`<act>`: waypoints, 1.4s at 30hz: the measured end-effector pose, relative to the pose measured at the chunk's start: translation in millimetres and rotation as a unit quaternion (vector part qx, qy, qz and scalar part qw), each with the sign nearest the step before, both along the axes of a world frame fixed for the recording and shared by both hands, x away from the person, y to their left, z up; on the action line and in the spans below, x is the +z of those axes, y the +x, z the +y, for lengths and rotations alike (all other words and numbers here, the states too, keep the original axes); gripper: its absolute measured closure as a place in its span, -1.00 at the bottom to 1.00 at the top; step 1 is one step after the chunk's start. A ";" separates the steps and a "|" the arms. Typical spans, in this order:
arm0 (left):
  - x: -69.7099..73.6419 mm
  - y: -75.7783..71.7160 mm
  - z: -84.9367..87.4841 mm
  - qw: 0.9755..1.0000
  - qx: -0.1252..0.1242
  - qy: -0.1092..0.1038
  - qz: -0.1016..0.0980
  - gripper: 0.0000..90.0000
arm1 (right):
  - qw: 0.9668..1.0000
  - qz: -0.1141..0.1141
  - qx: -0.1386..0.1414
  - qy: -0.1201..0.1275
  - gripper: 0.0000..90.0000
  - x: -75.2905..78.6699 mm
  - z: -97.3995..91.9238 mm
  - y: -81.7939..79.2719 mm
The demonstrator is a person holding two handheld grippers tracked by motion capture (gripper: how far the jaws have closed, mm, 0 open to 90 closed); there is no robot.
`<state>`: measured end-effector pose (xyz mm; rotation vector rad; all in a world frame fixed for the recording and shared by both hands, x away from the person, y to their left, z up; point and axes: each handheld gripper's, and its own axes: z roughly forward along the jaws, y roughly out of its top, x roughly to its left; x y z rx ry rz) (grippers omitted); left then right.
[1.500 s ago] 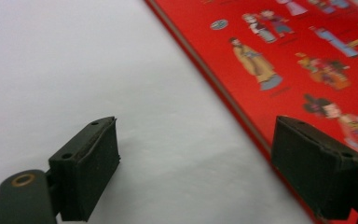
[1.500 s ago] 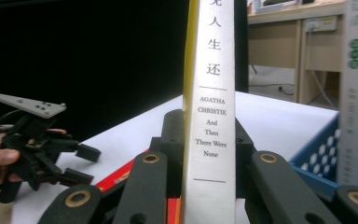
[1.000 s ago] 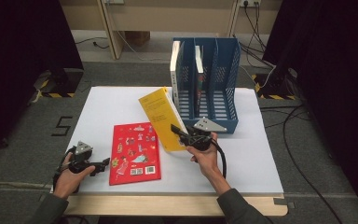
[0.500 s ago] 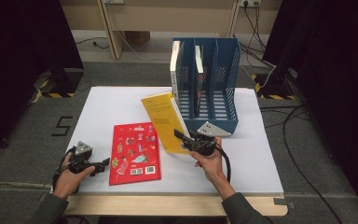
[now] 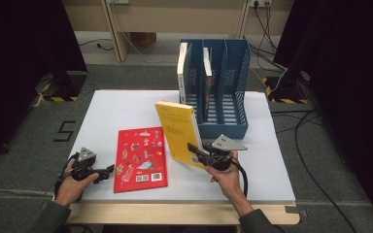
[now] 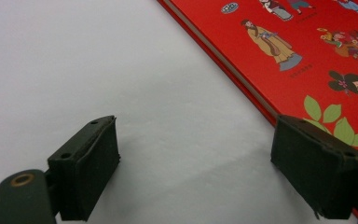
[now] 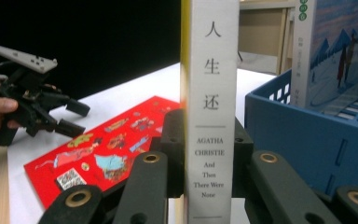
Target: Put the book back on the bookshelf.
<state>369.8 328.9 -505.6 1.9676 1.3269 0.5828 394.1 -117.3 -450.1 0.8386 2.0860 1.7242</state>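
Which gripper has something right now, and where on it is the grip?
The right gripper is clamped on the yellow book, jaws on either side of its white spine near the lower end. The left gripper is open over the table, holding nothing.

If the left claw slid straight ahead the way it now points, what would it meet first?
Probably the flat red picture book: the open left claw points at its near edge, with bare white table between them.

My right gripper [image 5: 197, 150] clamps the yellow book [image 5: 178, 131], tilted up just in front of the blue file rack [image 5: 221, 127]. My left gripper [image 5: 108, 171] rests open beside the red book [image 5: 140, 158].
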 end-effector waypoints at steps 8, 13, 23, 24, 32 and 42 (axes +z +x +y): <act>-0.1 -0.2 -0.2 1.000 0.001 0.000 0.000 -0.69 | 1.000 -0.002 0.003 -0.028 0.67 -4.2 -8.0 -14.5; -0.1 -0.5 -0.6 1.000 0.002 0.000 -0.001 -0.68 | 0.999 -0.005 0.007 -0.050 0.67 -6.9 -13.0 -22.6; -0.4 -0.7 -0.5 1.000 0.002 -0.001 -0.002 -0.68 | 0.998 -0.004 0.005 -0.068 0.65 -11.6 -19.4 -30.6; -0.4 -0.8 -0.6 1.000 0.002 -0.001 -0.002 -0.68 | 0.998 -0.004 0.005 -0.068 0.64 -11.8 -19.4 -30.8; -0.4 -0.9 -0.7 1.000 0.002 -0.001 -0.003 -0.68 | 0.998 -0.023 0.005 -0.062 0.61 -9.0 -22.8 -30.8; -0.4 -0.8 -0.8 1.000 0.003 0.000 -0.002 -0.68 | 0.999 -0.036 0.011 -0.036 0.54 -3.9 -18.0 -32.4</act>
